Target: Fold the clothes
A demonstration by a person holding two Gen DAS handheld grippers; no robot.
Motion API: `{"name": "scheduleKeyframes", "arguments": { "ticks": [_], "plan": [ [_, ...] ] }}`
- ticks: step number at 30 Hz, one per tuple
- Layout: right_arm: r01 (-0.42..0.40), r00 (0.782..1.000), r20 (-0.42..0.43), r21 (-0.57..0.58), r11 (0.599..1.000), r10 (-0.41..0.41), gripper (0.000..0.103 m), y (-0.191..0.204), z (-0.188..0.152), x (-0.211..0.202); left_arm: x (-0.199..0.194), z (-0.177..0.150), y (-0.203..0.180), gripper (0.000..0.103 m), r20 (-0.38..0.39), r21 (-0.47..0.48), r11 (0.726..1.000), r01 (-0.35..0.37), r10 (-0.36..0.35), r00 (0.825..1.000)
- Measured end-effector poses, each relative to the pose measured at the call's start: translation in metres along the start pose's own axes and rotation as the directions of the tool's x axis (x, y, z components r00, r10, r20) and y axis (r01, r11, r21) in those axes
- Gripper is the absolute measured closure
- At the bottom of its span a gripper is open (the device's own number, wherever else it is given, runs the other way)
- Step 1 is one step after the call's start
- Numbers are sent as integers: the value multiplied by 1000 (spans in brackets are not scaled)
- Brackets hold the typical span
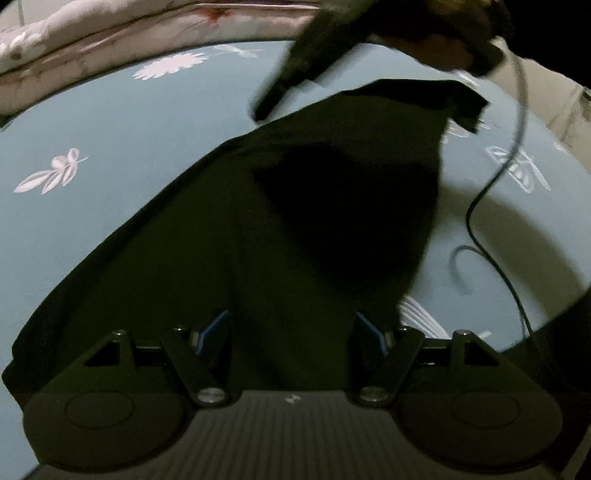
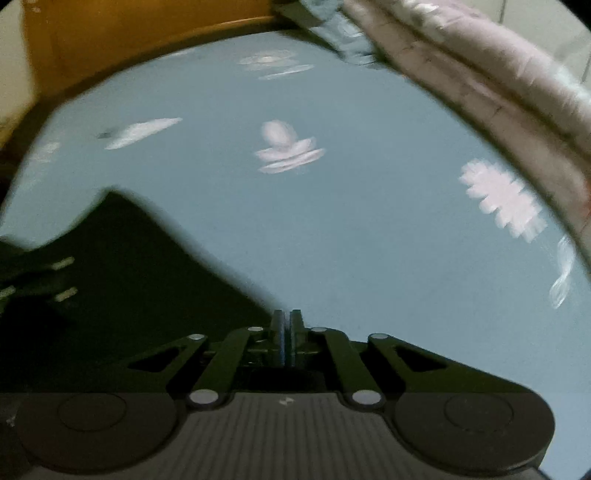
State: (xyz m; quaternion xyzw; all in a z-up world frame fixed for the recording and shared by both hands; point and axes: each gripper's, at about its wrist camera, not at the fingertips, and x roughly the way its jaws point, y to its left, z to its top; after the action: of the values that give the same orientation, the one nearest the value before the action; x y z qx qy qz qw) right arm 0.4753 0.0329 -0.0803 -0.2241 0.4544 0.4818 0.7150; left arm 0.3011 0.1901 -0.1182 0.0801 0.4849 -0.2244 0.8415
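Note:
A dark garment [image 1: 229, 229] lies spread on a light blue floral bedsheet [image 1: 129, 122], with part of it folded over at the middle. My left gripper [image 1: 291, 332] is open, its blue-padded fingers [image 1: 212, 332] wide apart just above the near part of the garment. The other gripper [image 1: 288, 85] shows blurred at the top, over the garment's far edge. In the right wrist view my right gripper [image 2: 286, 325] is shut with nothing visible between its fingers, and the garment [image 2: 122, 280] lies to its left on the sheet [image 2: 369, 221].
A pink floral quilt [image 1: 92, 40] is bunched along the far side of the bed and also shows in the right wrist view [image 2: 498, 74]. A black cable [image 1: 491, 184] hangs at the right. A wooden bed frame [image 2: 147, 33] runs at the upper left.

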Motion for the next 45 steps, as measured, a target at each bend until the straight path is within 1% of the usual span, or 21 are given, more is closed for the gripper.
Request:
{"name": "scheduleKeyframes", "arguments": {
  "ticks": [3, 6, 9, 10, 11, 14, 15, 16, 18, 21, 23, 24, 26, 28, 30, 32, 35, 37, 40, 42, 45],
  "plan": [
    [-104, 991, -83, -11, 995, 103, 95, 37, -32, -3, -4, -2, -15, 29, 10, 70, 997, 21, -22, 1000],
    [-122, 982, -153, -56, 991, 113, 95, 62, -58, 6, -3, -6, -28, 29, -2, 112, 993, 43, -43, 999],
    [-69, 984, -166, -57, 996, 59, 96, 68, -74, 20, -1, -9, -37, 29, -16, 121, 990, 68, -67, 998],
    [-35, 988, -152, -64, 997, 25, 102, 66, -77, 23, -3, -10, -41, 29, -8, 126, 989, 72, -71, 997],
    [3, 991, -134, -53, 999, -10, 102, 64, -78, 23, -5, -11, -44, 29, 1, 130, 988, 77, -78, 997],
    [127, 990, -75, 51, 991, -123, 100, 52, -79, 14, -3, -14, -50, 29, 0, 130, 986, 105, -106, 994],
    [138, 989, -68, 89, 986, -132, 94, 49, -78, 8, -1, -16, -52, 29, -3, 129, 985, 114, -114, 993],
    [130, 991, -56, 126, 983, -124, 93, 48, -78, 1, 0, -17, -54, 29, -7, 128, 984, 123, -123, 992],
    [82, 996, -30, 152, 985, -79, 93, 60, -78, -10, 4, -19, -57, 29, -14, 125, 982, 141, -140, 990],
    [-2, 999, -37, 97, 995, 6, 88, 89, -87, -21, 9, -22, -63, 28, -24, 121, 978, 168, -166, 986],
    [-25, 997, -67, 45, 999, 28, 88, 108, -91, -15, 13, -25, -67, 28, -31, 119, 975, 186, -183, 983],
    [-7, 997, -82, 36, 999, 10, 88, 111, -93, -9, 14, -26, -69, 28, -34, 117, 974, 194, -192, 981],
    [69, 992, -106, 33, 997, -65, 88, 110, -99, 3, 18, -28, -72, 28, -41, 114, 971, 212, -209, 977],
    [98, 991, -99, 109, 989, -87, 89, 99, -99, 8, 19, -31, -74, 27, -54, 119, 965, 232, -228, 972],
    [105, 993, -79, 210, 972, -91, 88, 86, -98, 7, 18, -33, -75, 26, -62, 129, 960, 247, -241, 969],
    [105, 994, -54, 280, 954, -94, 88, 84, -97, -5, 16, -35, -76, 26, -69, 140, 956, 257, -250, 966],
    [55, 998, -21, 368, 928, -51, 85, 94, -106, -26, 7, -32, -70, 26, -58, 127, 953, 276, -271, 961],
    [10, 1000, -18, 450, 893, -2, 83, 101, -116, -30, -1, -30, -60, 26, -29, 131, 951, 278, -277, 960],
    [-40, 998, -20, 561, 827, 62, 82, 111, -134, -24, -7, -25, -44, 26, 15, 172, 962, 214, -220, 975],
    [-50, 998, -8, 616, 786, 70, 82, 114, -141, -13, -3, -20, -33, 26, 33, 192, 965, 176, -185, 982],
    [-64, 998, 35, 672, 738, 55, 81, 111, -142, -6, 11, -15, -19, 26, 4, 195, 965, 175, -179, 984]
  ]
}}
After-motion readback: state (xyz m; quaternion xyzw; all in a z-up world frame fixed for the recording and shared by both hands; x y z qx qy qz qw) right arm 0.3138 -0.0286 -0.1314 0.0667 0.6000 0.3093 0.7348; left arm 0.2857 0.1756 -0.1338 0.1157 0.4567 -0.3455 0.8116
